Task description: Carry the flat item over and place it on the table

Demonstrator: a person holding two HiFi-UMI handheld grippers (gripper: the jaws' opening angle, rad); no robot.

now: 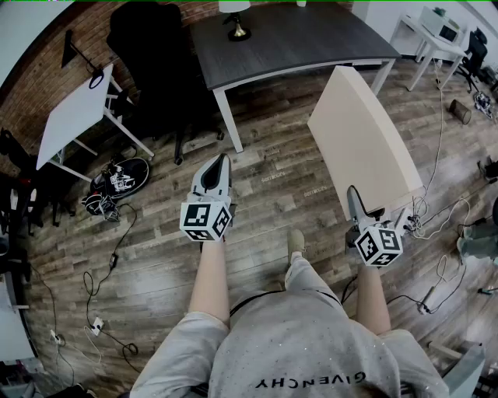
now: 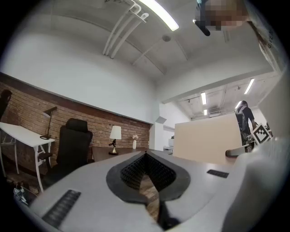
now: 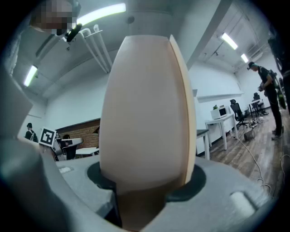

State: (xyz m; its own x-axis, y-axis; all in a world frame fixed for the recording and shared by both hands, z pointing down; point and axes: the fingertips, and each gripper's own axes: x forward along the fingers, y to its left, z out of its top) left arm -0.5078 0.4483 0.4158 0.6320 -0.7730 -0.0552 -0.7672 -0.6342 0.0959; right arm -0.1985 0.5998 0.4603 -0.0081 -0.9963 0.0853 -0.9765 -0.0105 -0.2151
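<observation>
The person stood on a wooden floor (image 1: 288, 183) with one gripper in each hand, both pointing level toward 12 o'clock.

The right gripper (image 1: 354, 200) carried the flat item, a pale beige board (image 1: 366, 144). Its fingers (image 3: 186, 189) were clamped on the board's near edge, one on each face. The board stood on edge in the air, clear of the floor, and ran from the gripper toward 11 o'clock in the head view. In the right gripper view it filled the middle of the picture, rising straight up out of the fingers.

The left gripper (image 1: 222, 162) was at 9 o'clock from the right one, well apart from it and from the board. Its fingers (image 2: 131, 174) were together at the tips, with nothing between them.

The dark desk (image 1: 311, 47) stood at 12 o'clock, ahead of both grippers and apart from the board. A small lamp (image 1: 236, 23) sat near its far edge. A black chair (image 1: 152, 47) stood at 9 o'clock from that desk. A white desk (image 1: 74, 116) was at 10 o'clock from the person. A pair of shoes (image 1: 120, 179) lay on the floor just below it, at 9 o'clock from the left gripper. Loose cables (image 1: 101, 280) trailed over the floor at 8 o'clock, and more lay at 3 o'clock beyond the board. One foot (image 1: 296, 242) of the person showed between the two forearms.
</observation>
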